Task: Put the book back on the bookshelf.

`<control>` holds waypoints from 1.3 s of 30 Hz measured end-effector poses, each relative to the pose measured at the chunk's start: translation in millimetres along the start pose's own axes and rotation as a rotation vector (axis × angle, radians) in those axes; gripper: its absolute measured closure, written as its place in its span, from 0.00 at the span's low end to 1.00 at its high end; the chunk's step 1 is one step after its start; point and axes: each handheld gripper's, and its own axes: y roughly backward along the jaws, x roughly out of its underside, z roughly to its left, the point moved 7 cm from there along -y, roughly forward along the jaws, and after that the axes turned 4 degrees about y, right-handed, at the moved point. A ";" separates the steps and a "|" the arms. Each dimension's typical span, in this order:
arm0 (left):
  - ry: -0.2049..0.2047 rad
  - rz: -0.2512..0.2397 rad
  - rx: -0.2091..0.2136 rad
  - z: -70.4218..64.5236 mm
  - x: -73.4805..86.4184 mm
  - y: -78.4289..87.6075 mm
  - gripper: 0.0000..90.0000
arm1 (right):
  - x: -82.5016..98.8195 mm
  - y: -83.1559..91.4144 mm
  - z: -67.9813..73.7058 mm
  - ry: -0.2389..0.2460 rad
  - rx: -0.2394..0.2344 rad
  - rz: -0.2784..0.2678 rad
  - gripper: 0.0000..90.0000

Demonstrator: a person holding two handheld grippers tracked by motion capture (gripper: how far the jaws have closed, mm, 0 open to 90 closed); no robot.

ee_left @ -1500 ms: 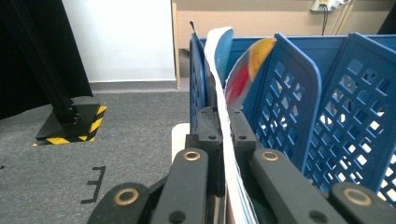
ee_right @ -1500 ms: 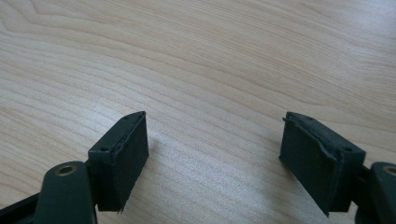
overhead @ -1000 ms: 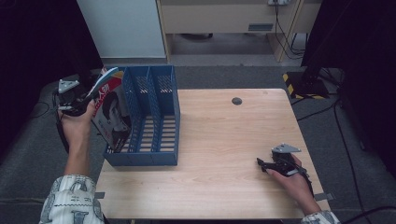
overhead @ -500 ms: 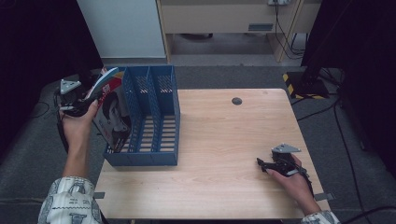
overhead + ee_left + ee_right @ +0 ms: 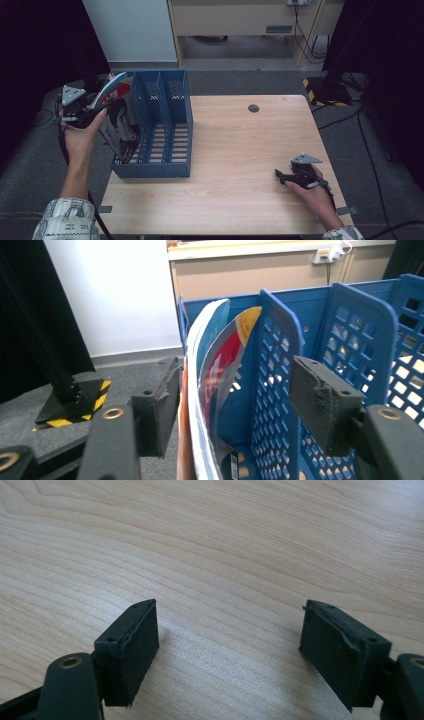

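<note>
- Now the left gripper (image 5: 235, 415) has just been opening, releasing the magazines (image 5: 120, 117) into the blue file rack (image 5: 172, 165) at the table's (image 5: 240, 150) left edge.
- Next, I judge, it withdraws clear.
- Right gripper (image 5: 227, 645) rests spread, holding nothing, near the right edge.

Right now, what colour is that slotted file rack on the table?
Blue: the file rack has perforated blue plastic dividers, clearest in the left gripper view.

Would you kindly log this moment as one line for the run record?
left gripper: jaws just opening, magazines between them, in blue file rack's leftmost slot | right gripper: open, empty, over the table
</note>
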 end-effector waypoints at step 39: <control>-0.108 0.037 0.116 -50.3 -7.9 4.8 0.09 | 0.0 0.0 0.1 0.000 0.000 0.000 0.26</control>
